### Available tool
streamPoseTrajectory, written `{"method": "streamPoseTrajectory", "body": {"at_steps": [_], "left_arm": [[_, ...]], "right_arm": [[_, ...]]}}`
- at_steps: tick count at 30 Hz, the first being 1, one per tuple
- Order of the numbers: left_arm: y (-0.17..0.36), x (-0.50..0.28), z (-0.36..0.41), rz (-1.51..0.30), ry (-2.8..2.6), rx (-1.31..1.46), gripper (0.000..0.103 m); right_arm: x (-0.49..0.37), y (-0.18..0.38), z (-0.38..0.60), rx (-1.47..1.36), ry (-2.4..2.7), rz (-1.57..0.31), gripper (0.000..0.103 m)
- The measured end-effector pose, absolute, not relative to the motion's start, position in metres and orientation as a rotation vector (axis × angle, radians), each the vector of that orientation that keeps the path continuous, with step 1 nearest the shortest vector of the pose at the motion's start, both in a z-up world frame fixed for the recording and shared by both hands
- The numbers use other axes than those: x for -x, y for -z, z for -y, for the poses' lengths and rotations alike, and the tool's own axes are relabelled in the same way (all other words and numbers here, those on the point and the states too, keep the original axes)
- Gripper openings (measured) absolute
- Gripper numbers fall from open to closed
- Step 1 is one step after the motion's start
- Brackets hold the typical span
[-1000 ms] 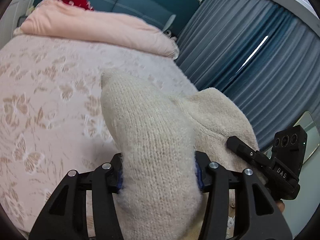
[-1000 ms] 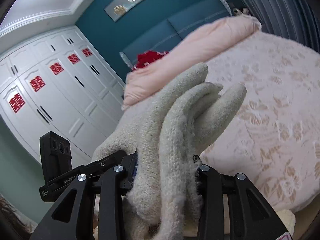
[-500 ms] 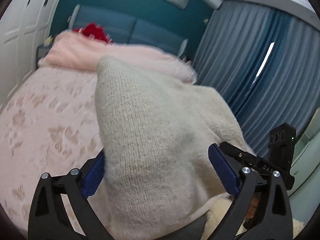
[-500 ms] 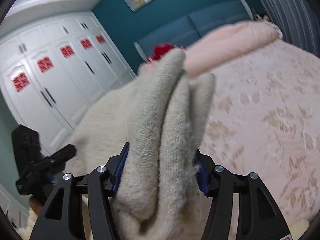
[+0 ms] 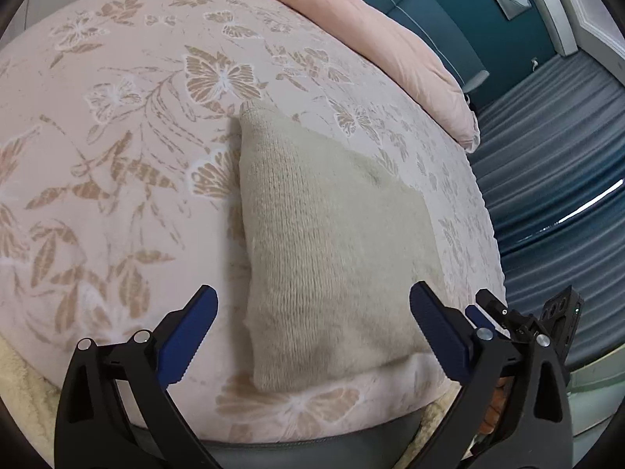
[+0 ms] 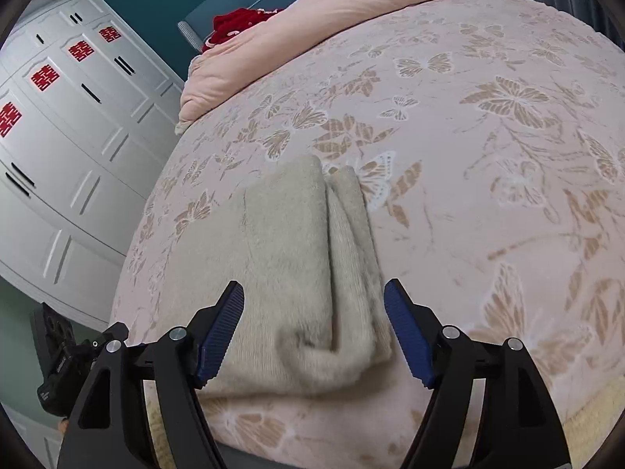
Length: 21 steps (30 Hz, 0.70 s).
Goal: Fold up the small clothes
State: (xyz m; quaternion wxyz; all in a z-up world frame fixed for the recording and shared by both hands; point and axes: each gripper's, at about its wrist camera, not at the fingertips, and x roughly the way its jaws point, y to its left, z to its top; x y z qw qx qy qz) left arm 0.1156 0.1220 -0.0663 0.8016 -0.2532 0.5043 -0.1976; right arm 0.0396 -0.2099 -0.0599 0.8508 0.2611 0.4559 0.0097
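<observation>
One cream knit garment [image 5: 332, 242] [image 6: 297, 265] now down on the bedspread [image 5: 117, 156] [image 6: 488, 195], both grippers' jaws just spread apart, clamping nothing.

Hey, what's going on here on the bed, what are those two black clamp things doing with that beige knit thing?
A person is folding a small beige knit garment on the butterfly-patterned bedspread with a tool in each hand. The garment lies folded near the bed's edge. The left tool and right tool have just been opening; their blue pads now stand clear of the fabric, so it looks just released.
</observation>
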Motion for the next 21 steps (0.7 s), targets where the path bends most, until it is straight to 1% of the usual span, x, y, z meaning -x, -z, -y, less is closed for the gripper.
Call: {"method": "streamPoseTrajectory", "body": {"at_steps": [2,5,6,7,8,9,11,12,14,15,16,17,18,19,20,21], "left_arm": [[0.082,-0.134,-0.115,-1.131,0.425,0.589,0.097],[0.109,-0.163,-0.107,-1.215,0.425,0.644,0.096],[0.117,-0.167,-0.106,-1.235,0.424,0.663,0.091],[0.125,-0.173,-0.103,-1.254,0.441,0.687,0.082],[0.129,-0.176,-0.1,-1.273,0.456,0.712,0.071],[0.127,-0.179,-0.098,-1.27,0.453,0.719,0.065],[0.108,-0.183,-0.091,-1.224,0.494,0.681,0.055],[0.093,-0.185,-0.087,-1.183,0.525,0.648,0.053],[0.061,-0.188,-0.081,-1.085,0.563,0.572,0.053],[0.049,-0.189,-0.079,-1.05,0.573,0.544,0.054],[0.041,-0.191,-0.078,-1.037,0.574,0.52,0.056],[0.04,-0.193,-0.078,-1.041,0.559,0.485,0.063],[0.043,-0.194,-0.077,-1.051,0.53,0.436,0.066],[0.052,-0.195,-0.078,-1.068,0.477,0.37,0.067],[0.063,-0.195,-0.078,-1.089,0.421,0.311,0.067],[0.074,-0.193,-0.083,-1.113,0.382,0.278,0.067]], "right_arm": [[-0.07,0.08,0.207,-0.545,-0.033,-1.024,0.076],[-0.102,0.12,0.205,-0.59,-0.046,-1.152,0.076],[-0.106,0.128,0.205,-0.623,-0.053,-1.158,0.065],[-0.107,0.127,0.204,-0.644,-0.079,-1.146,0.055],[-0.107,0.12,0.201,-0.646,-0.096,-1.124,0.034],[-0.105,0.106,0.197,-0.624,-0.107,-1.081,0.03],[-0.095,0.068,0.183,-0.575,-0.18,-0.943,0.028],[-0.09,0.049,0.175,-0.542,-0.199,-0.891,0.027],[-0.08,0.024,0.162,-0.466,-0.205,-0.809,0.028],[-0.079,0.022,0.162,-0.445,-0.186,-0.797,0.031],[-0.082,0.028,0.165,-0.429,-0.155,-0.811,0.033],[-0.089,0.042,0.172,-0.423,-0.114,-0.846,0.035],[-0.092,0.06,0.184,-0.42,-0.062,-0.9,0.038],[-0.098,0.079,0.196,-0.414,0.025,-0.968,0.038],[-0.097,0.09,0.208,-0.408,0.118,-1.015,0.032],[-0.09,0.092,0.22,-0.448,0.145,-1.009,0.03]]}}
